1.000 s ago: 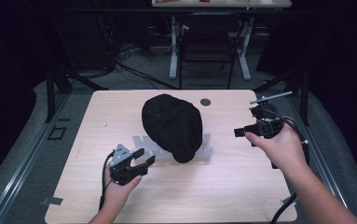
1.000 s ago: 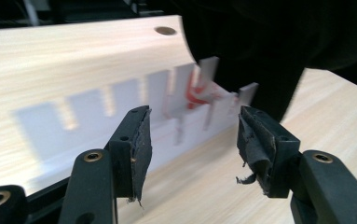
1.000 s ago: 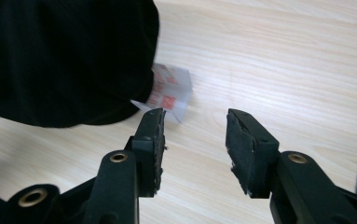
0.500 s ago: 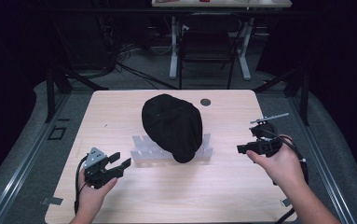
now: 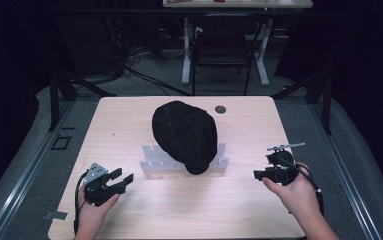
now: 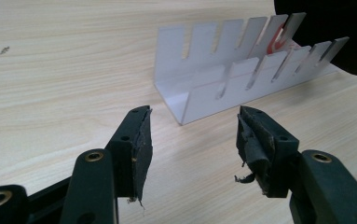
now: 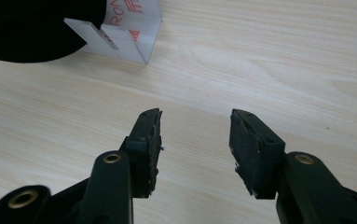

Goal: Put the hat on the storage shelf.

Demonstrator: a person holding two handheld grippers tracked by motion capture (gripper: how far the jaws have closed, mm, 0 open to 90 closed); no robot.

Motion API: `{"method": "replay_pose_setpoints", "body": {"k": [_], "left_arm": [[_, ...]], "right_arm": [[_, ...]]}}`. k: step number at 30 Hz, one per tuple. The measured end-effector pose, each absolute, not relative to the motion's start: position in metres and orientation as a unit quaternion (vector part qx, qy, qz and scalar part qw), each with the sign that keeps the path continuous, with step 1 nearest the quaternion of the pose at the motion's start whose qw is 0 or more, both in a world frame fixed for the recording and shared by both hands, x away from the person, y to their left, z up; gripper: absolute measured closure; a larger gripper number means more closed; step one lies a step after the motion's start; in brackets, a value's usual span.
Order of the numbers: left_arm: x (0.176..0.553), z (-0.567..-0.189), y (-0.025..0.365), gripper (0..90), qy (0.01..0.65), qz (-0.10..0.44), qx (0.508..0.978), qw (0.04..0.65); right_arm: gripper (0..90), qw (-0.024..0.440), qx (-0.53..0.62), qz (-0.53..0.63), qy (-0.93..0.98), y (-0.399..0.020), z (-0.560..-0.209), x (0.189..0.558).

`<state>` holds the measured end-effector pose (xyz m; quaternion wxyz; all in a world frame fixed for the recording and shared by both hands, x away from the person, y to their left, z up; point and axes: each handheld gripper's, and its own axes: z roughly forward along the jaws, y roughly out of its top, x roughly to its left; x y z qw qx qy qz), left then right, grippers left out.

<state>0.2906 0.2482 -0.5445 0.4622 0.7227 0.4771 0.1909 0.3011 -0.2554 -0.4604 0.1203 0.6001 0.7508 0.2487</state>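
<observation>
At the centre of the high view, a black cap (image 5: pixel 185 134) draped over a clear slotted rack (image 5: pixel 154 161), both on the pale wood-grain bench (image 5: pixel 129 120). Lower left of that frame, well apart from the cap, the left tongs (image 5: pixel 125 180), released and holding nothing, aimed up and right toward the rack's near end. Lower right of the frame, also well apart from the cap, the right tongs (image 5: pixel 257 174), released too, jaws just been spreading with nothing between them, aimed left toward the rack's other end.

In the left gripper view, rack (image 6: pixel 241 74) in the upper middle, cap (image 6: pixel 339 28) spilling over it at the upper right corner, left tongs (image 6: pixel 192 133) below with bare bench between the frayed dark pads. In the right gripper view, cap (image 7: pixel 36 28) and rack corner (image 7: pixel 129 32) at the upper left, right tongs (image 7: pixel 195 140) at the bottom with bare bench in the gap.

Cap soft, matte, rounded, fabric sagging over the rack. Rack of translucent plastic, a U-shaped channel with upright teeth, red lettering on one wall. Small dark round spot (image 5: pixel 220 109) on the bench above and right of the cap.

Left hand (image 5: pixel 93 210) rising from the bottom edge, low at the bench. Right hand (image 5: pixel 294 192) entering from the lower right, wrapped round its gripper, cable trailing back.
</observation>
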Motion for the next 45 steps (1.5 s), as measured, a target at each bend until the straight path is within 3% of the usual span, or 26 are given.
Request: {"method": "replay_pose_setpoints", "body": {"k": [11,20,32,45], "left_arm": [[0.291,-0.551,0.245,45.6,0.458,0.194,0.739,0.454],[0.291,-0.554,0.241,45.7,0.455,0.192,0.746,0.448],[0.291,-0.557,0.239,45.5,0.449,0.192,0.753,0.441],[0.29,-0.557,0.238,45.3,0.446,0.195,0.754,0.442]], "right_arm": [[55.0,0.154,0.604,0.264,0.736,-0.256,-0.498,0.289],[54.1,0.151,0.617,0.274,0.722,-0.259,-0.515,0.284],[51.5,0.204,0.583,0.316,0.72,-0.262,-0.539,0.272],[49.6,0.201,0.586,0.334,0.71,-0.267,-0.547,0.27]]}}
